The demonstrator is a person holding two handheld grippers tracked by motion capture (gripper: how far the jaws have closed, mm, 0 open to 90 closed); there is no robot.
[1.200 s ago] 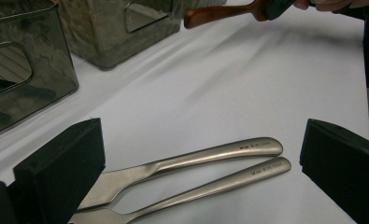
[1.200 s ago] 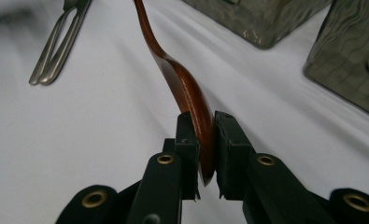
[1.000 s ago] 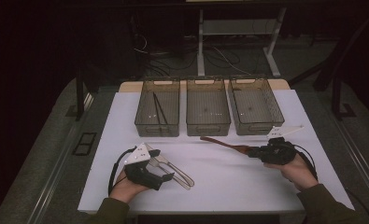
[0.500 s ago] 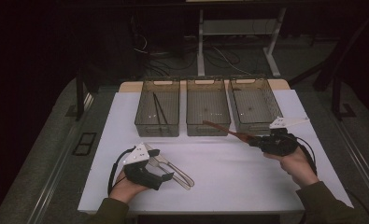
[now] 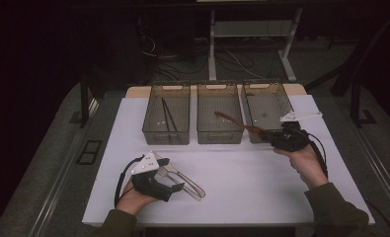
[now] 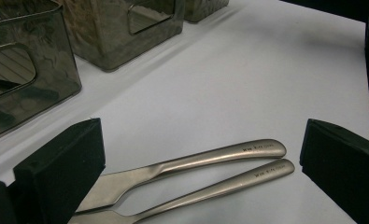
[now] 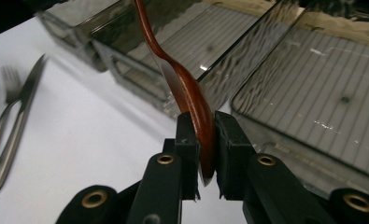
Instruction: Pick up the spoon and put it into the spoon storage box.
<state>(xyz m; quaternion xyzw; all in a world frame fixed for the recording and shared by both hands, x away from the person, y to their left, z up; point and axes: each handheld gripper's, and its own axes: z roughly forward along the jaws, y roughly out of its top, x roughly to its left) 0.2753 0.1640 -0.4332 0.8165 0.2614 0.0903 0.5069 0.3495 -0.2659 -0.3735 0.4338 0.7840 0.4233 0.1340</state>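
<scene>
At the left of the table our left claw rested with its jaws spread wide, pinching nothing, and the handles of the metal fork and knife lay on the white surface between them, untouched. Past it stood three smoky bins in a row: the left bin held dark sticks, and the middle bin and the right bin looked bare. At the right, our right claw was pressed together on the bowl end of the wooden spoon, which it held lifted above the table, the handle slanting out over the middle bin's front edge. We judged the grip risky: the pads clamped a curved, glossy bowl near its very tip, so the long handle could swing or slip out, or knock the bin's rim and shove the bin.
</scene>
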